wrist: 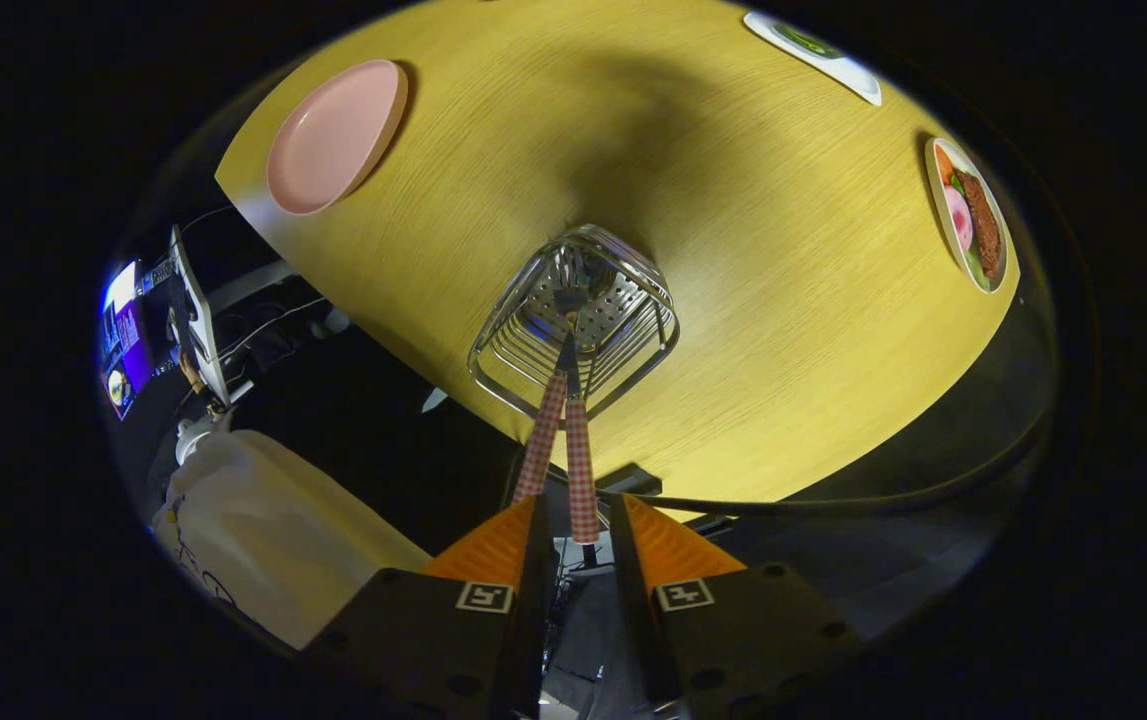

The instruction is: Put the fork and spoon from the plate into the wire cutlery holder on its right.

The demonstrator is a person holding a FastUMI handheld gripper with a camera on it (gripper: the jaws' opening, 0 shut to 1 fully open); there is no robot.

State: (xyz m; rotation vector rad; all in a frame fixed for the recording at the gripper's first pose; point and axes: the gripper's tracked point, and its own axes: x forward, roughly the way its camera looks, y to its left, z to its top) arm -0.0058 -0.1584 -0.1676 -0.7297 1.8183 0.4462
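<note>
Steel wire makes up the holder (pixel 574 318), which stands on the yellow desk (pixel 773 300) just ahead of the gripper (pixel 578 520). Two checked handles rise out of it: the fork (pixel 541 445) and the spoon (pixel 581 470). I cannot tell which handle is which, since their heads are down among the wires. Both lean back toward the gripper, long axes running from the holder's floor to the gap between the fingers, crossing near the rim. The fingers stand a little apart, with the right-hand handle's end between them; whether either finger touches it I cannot tell. It looks like the release stage, so the thing to do well is to open a touch wider and draw straight back along the handle's line, without dragging it sideways and tipping the holder. The pink plate (pixel 336 137) lies well off to the left with nothing on it, so the task seems nearly done. Two food dishes (pixel 973 215) sit far right.
</note>
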